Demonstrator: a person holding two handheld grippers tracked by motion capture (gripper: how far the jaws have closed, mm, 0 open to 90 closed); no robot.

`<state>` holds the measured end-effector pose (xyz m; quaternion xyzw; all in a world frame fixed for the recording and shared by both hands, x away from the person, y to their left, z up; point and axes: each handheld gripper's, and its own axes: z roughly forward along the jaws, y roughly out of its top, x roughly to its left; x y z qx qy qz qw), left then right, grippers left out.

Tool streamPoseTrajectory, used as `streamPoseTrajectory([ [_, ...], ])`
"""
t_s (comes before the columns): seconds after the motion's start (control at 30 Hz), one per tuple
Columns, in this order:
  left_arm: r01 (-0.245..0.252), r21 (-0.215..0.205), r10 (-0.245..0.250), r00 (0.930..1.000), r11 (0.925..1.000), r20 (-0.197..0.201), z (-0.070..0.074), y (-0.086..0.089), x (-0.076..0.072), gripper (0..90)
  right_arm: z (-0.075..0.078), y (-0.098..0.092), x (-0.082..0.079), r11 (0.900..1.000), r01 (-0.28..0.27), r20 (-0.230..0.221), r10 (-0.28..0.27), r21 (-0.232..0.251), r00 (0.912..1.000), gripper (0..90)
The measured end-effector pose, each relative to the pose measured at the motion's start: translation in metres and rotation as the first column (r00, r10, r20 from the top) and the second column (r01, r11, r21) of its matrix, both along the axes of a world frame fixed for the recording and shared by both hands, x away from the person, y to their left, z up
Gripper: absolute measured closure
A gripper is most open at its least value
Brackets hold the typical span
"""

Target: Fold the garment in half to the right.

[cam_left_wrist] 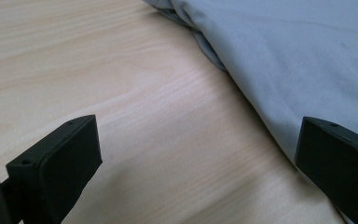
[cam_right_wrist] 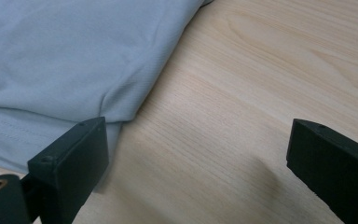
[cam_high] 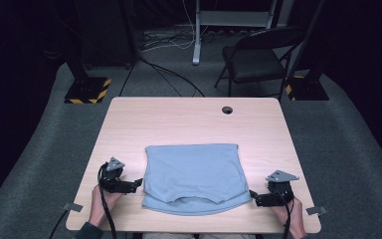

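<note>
No brand, label or readable writing can be made out anywhere, not on the light blue T-shirt [cam_high: 194, 177] and not on either tool. The shirt is laid flat and folded on the near half of the wooden counter [cam_high: 189, 119], neckline toward the person, roughly centred between the two hands. The left tool [cam_high: 135, 183] is held low at the shirt's left edge, its jaws spread wide; in the left gripper view the shirt [cam_left_wrist: 298, 60] is seen running under the right-hand jaw while bare wood sits between the jaws, so nothing is gripped. The right tool [cam_high: 253, 195] is parked at the shirt's near right corner, also spread wide and empty; in the right gripper view the shirt [cam_right_wrist: 70, 56] hem is seen just behind the left-hand jaw, whether touching can't be told. Further off, a round cable hole [cam_high: 227, 110] is cut into the far side of the counter, well apart from the shirt. Small grey clips [cam_high: 72, 207] are stuck at the near corners of the counter. Behind the counter, a black folding chair [cam_high: 258, 57], a white stand leg [cam_high: 197, 35], loose cables [cam_high: 169, 74] on the grey carpet and hazard-striped bases [cam_high: 87, 90] are seen. Nothing is lying between the tools and the shirt.
</note>
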<state>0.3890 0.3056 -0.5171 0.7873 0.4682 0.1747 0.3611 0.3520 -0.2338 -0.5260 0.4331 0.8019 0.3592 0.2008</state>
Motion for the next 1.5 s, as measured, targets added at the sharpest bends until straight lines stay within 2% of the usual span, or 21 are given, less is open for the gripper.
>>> streamPoseTrajectory([
  [0.27, 0.02, 0.014, -0.02, 0.9997, 0.9997, -0.01, 0.003, -0.013, 0.019, 0.0, 0.004, 0.013, 0.001, 0.999, -0.04, -0.012, 0.04, 0.006, 0.9991, 5.1],
  [0.5, 0.041, 0.048, -0.041, 0.999, 0.998, -0.017, 0.006, -0.031, 0.04, 0.1, 0.009, 0.038, 0.005, 0.995, -0.1, -0.014, 0.1, -0.008, 0.9949, 5.8],
  [0.77, 0.072, 0.109, -0.067, 0.9969, 0.9915, -0.041, 0.005, -0.054, 0.061, 0.0, 0.011, 0.074, 0.015, 0.985, -0.166, -0.014, 0.165, -0.055, 0.9861, 6.2],
  [0.87, 0.071, 0.122, -0.066, 0.9967, 0.9899, -0.047, 0.004, -0.059, 0.066, 0.0, 0.01, 0.086, 0.021, 0.981, -0.179, -0.015, 0.178, -0.08, 0.9839, 6.4],
  [1.0, 0.075, 0.15, -0.066, 0.996, 0.9859, -0.06, 0.002, -0.064, 0.072, 0.0, 0.006, 0.097, 0.032, 0.977, -0.187, -0.037, 0.184, -0.105, 0.9823, 6.5],
  [1.13, 0.082, 0.168, -0.071, 0.9952, 0.9824, -0.067, 0.0, -0.067, 0.074, 0.0, 0.003, 0.098, 0.037, 0.976, -0.186, -0.055, 0.181, -0.111, 0.9819, 6.2],
  [1.5, 0.091, 0.161, -0.08, 0.9941, 0.9829, -0.074, -0.001, -0.078, 0.078, 0.0, 0.003, 0.087, 0.035, 0.979, -0.174, -0.073, 0.166, -0.107, 0.9833, 6.3],
])
